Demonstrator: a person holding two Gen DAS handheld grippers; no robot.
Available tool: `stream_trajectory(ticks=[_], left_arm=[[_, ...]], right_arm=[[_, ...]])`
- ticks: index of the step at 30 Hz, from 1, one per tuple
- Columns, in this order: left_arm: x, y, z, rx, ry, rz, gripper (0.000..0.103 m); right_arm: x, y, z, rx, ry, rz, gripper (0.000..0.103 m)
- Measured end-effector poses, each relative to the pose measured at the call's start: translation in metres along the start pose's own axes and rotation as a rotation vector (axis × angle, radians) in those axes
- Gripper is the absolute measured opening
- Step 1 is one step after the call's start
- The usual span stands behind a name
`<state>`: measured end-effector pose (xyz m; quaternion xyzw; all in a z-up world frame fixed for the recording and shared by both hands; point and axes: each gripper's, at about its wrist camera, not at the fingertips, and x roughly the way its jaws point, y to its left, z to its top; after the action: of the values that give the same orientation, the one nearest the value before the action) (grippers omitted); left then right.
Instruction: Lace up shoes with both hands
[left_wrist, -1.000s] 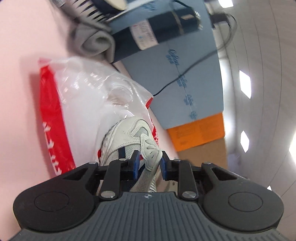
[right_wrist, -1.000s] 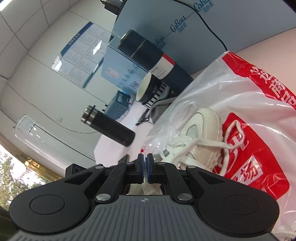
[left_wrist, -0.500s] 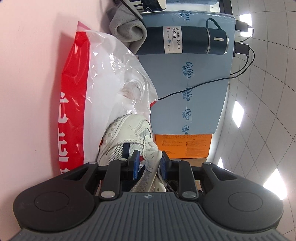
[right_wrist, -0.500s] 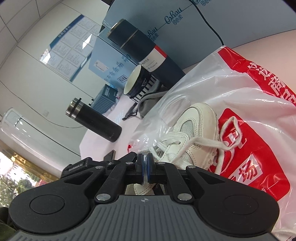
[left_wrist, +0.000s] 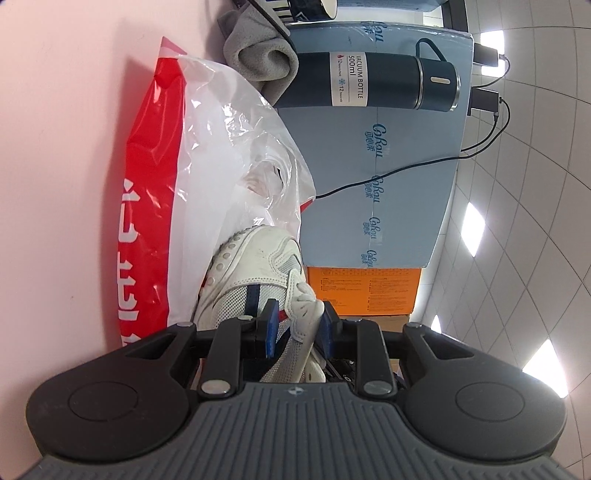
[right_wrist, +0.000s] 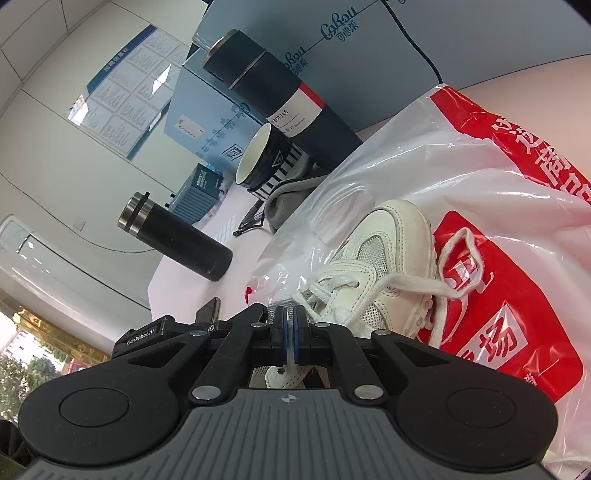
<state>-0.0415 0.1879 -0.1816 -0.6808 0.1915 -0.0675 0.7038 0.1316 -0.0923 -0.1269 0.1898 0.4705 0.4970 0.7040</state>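
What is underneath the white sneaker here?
The white sneaker lies on a red-and-white plastic bag, spread over the pink tabletop. Whatever is inside the bag beneath the shoe is hidden.

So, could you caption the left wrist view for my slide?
Left gripper clamps the white sneaker's tongue over a red-and-white plastic bag.

A red-and-white plastic bag lay crumpled on the pink counter. Behind it were a grey cloth, a striped mug and a navy vacuum bottle against a blue box. A black flask stood apart.
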Motion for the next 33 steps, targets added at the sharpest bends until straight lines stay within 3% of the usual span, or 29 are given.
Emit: stream_trajectory(ticks=[9, 12, 15, 17, 20, 23, 25, 28, 33], left_arm=[[0.001, 0.000, 0.000, -0.004, 0.006, -0.007, 0.021], [0.000, -0.004, 0.001, 0.017, 0.014, -0.010, 0.026], [-0.003, -0.014, 0.003, 0.073, 0.015, -0.012, 0.045], [-0.006, -0.019, 0.005, 0.110, 0.011, 0.002, 0.047], [-0.013, -0.024, 0.008, 0.155, 0.006, 0.027, 0.047], [-0.020, -0.036, 0.006, 0.255, 0.015, 0.046, 0.049], [-0.021, -0.051, 0.002, 0.387, 0.048, 0.080, 0.053], [-0.017, -0.079, -0.016, 0.674, 0.119, 0.155, 0.054], [-0.001, -0.104, -0.052, 1.055, 0.157, 0.284, 0.055]], right_arm=[[0.004, -0.004, 0.000, 0.075, -0.026, 0.038, 0.007], [0.000, -0.005, 0.001, 0.092, -0.037, 0.062, 0.009], [-0.009, -0.002, 0.004, 0.086, -0.054, 0.072, 0.030], [-0.018, 0.003, 0.007, 0.062, -0.067, 0.072, 0.048], [-0.030, 0.016, 0.012, -0.029, -0.069, 0.048, 0.048], [-0.037, 0.037, 0.012, -0.221, -0.025, -0.033, 0.048], [-0.037, 0.052, 0.007, -0.393, 0.027, -0.116, 0.047], [-0.030, 0.070, -0.006, -0.617, 0.112, -0.218, 0.045], [-0.021, 0.080, -0.017, -0.734, 0.146, -0.249, 0.045]])
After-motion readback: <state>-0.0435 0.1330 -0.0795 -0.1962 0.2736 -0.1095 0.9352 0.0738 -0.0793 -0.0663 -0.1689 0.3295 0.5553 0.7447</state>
